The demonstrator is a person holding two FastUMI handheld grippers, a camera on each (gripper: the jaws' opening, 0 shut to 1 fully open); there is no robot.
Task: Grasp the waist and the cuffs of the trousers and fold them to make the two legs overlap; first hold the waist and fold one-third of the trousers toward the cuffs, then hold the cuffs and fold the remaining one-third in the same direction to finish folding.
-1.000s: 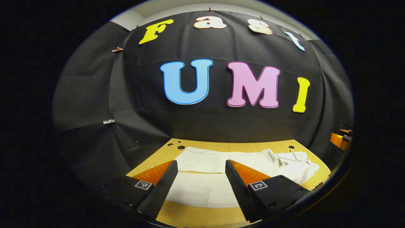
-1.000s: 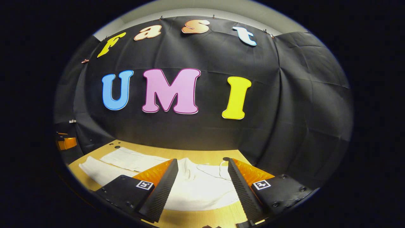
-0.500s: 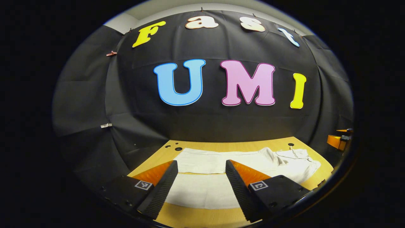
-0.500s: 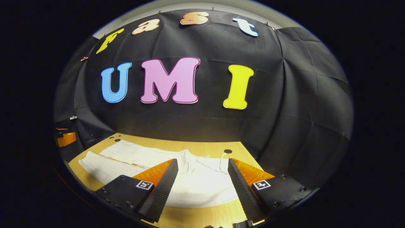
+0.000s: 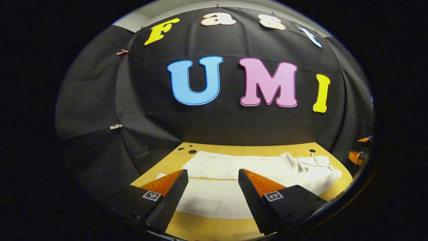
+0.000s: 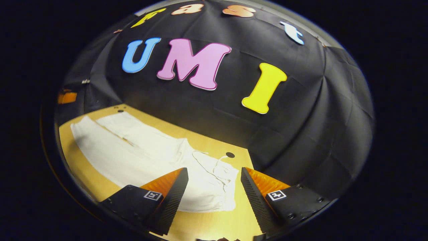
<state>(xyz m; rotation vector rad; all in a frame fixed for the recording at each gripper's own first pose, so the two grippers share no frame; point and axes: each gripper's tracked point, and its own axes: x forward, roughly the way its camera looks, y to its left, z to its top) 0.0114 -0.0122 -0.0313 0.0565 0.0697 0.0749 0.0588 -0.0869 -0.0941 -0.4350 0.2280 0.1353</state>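
A: White trousers (image 5: 234, 187) lie flat along the worktop (image 5: 207, 231), legs side by side. Your left claw (image 5: 213, 197) hangs open above the near leg; your right claw (image 6: 214, 197), open too, above the waist (image 6: 217, 187).

B: How will they handle?

A: Likely soft, light, limp. Pinch the waist corner and the near cuff.

B: The views?

A: The right gripper view shows the drawstring (image 6: 214, 167) closely; the left gripper view shows the gap between the legs.

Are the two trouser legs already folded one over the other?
No, the trousers lie flat on the table with both legs side by side.
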